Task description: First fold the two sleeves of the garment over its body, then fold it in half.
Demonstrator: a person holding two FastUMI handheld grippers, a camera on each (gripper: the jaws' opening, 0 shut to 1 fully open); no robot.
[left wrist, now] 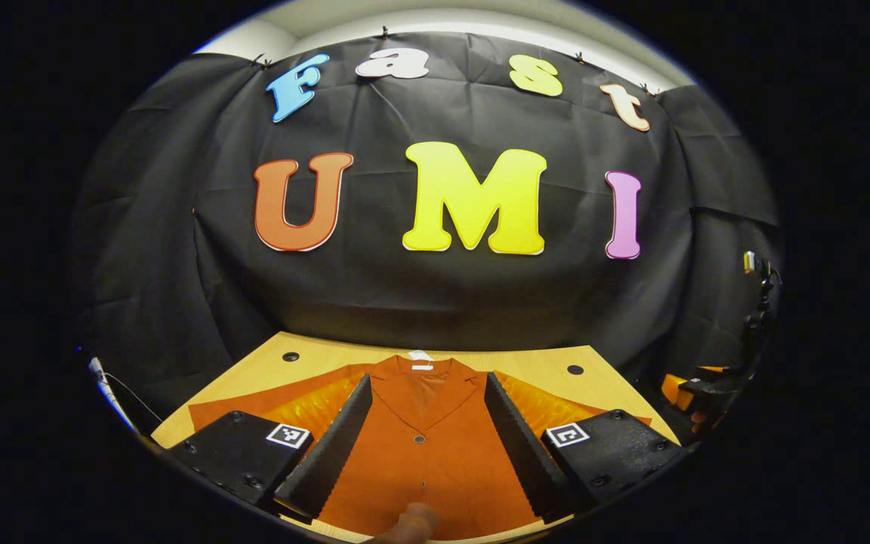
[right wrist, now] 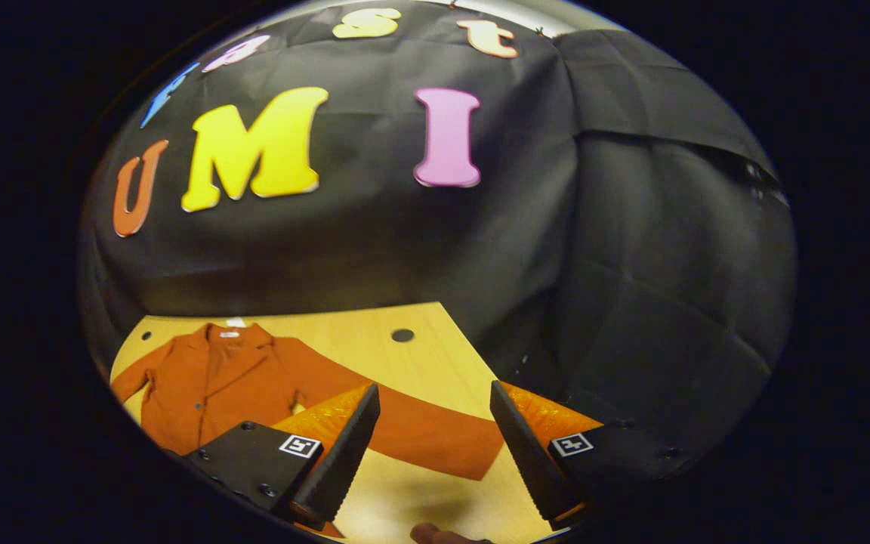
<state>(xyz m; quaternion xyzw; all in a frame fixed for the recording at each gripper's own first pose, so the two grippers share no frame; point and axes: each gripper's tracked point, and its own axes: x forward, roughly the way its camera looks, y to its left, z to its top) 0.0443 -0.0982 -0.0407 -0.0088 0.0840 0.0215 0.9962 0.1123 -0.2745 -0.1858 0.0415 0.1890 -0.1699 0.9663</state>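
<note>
The left gripper (left wrist: 427, 446) hung above the table with its fingers spread wide and nothing between them; the right gripper (right wrist: 435, 461) was likewise spread apart and empty. A fingertip (left wrist: 412, 523) showed at the bottom edge of the left gripper view, below that gripper's fingers.

Under both lay a light wooden table (right wrist: 435, 355) with round dark holes (right wrist: 402, 335) near its far edge, one to each side ahead of the left gripper. Past the far edge hung the booth's black cloth wall (right wrist: 631, 264), wrinkled and pinned at the top, and a strip of pale wall showed above it. Off to the right of the left gripper stood some dark equipment (left wrist: 714, 393) with orange parts, too small to make out.

The garment (left wrist: 424, 446), a rust-orange buttoned jacket with lapels, lay flat directly below and ahead of the left gripper, framed between its fingers. Its collar pointed away toward the cloth wall, its long axis running from the gripper to the far edge, and a white tag (left wrist: 420, 357) sat at the neck. From the right gripper it lay ahead and to the left, with one sleeve (right wrist: 420, 434) stretched out, its cuff reaching between that gripper's fingers.
</note>
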